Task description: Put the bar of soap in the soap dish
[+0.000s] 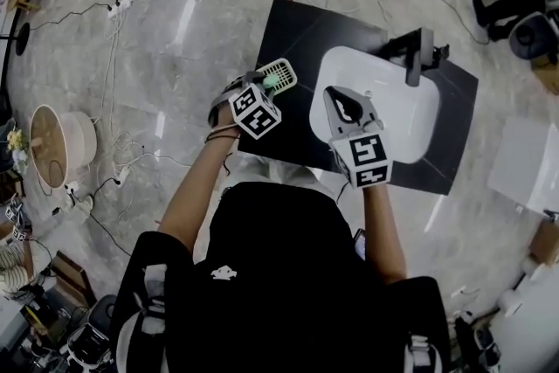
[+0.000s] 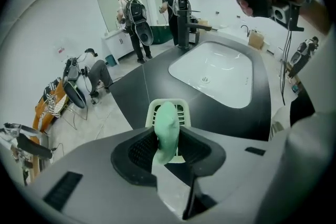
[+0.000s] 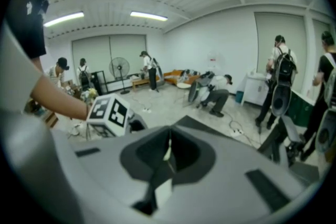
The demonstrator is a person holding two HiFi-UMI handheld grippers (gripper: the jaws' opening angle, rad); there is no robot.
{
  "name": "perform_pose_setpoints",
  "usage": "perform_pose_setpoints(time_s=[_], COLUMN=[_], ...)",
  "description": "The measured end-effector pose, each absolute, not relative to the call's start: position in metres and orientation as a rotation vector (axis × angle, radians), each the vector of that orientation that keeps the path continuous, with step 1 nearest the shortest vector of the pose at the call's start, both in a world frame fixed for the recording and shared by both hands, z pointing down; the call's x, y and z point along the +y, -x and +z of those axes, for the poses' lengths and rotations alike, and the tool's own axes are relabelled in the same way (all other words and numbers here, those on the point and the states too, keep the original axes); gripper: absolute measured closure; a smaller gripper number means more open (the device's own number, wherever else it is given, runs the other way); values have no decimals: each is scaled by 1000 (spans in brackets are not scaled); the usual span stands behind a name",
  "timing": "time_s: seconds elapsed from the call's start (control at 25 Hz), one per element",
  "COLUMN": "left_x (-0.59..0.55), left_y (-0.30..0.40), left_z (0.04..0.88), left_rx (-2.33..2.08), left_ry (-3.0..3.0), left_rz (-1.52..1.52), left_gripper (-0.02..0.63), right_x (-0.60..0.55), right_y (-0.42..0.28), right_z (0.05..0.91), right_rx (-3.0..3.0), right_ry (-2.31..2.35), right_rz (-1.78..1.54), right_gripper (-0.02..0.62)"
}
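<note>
Soap (image 2: 167,131), pale green and turned on edge, sits clamped between the pads of our left gripper (image 2: 168,153). The slatted soap dish (image 2: 182,111) lies just beyond those jaw tips on the black counter (image 2: 136,91). Our right gripper (image 3: 168,159), to the left gripper's right over the white sink (image 1: 410,131), has its jaws pressed together with nothing between them.

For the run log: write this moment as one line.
left gripper: shut on pale green bar of soap | position: over slatted pale green soap dish, not released | right gripper: shut, empty
</note>
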State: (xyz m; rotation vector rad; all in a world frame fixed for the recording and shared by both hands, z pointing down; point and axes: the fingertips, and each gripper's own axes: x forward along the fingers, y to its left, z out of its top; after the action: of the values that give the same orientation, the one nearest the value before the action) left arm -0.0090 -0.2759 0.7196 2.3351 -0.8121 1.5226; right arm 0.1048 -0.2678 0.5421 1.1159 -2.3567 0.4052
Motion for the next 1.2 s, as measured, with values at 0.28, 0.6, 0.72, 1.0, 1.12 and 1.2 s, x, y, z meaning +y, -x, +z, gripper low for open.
perform_pose_setpoints(time_s=[0.28, 0.6, 0.72, 1.0, 1.12, 1.2], left_x=[-292, -306, -309, -313, -311, -309], left_y=[9, -3, -6, -12, -15, -16], left_z=[734, 742, 743, 742, 744, 746], left_rx=[-779, -779, -786, -785, -767, -751], left_ry=[-2335, -2335, -2338, -2349, -2342, -2337], left_rz=[1568, 1574, 1555, 1488, 1464, 1459], left_gripper=[468, 468, 466, 463, 453, 438], right_x=[-261, -259, -260, -262, -263, -263], right_y=[-106, -108, -108, -114, -117, -119], right_z=[561, 579, 582, 586, 589, 590], right_rx=[-2288, -2237, -2223, -2189, -2176, -2170], right_ry=[-1112, -1110, -1109, -1134, -1144, -1146], right_rz=[431, 460, 456, 458, 467, 469], right_gripper=[560, 560, 560, 560, 560, 560])
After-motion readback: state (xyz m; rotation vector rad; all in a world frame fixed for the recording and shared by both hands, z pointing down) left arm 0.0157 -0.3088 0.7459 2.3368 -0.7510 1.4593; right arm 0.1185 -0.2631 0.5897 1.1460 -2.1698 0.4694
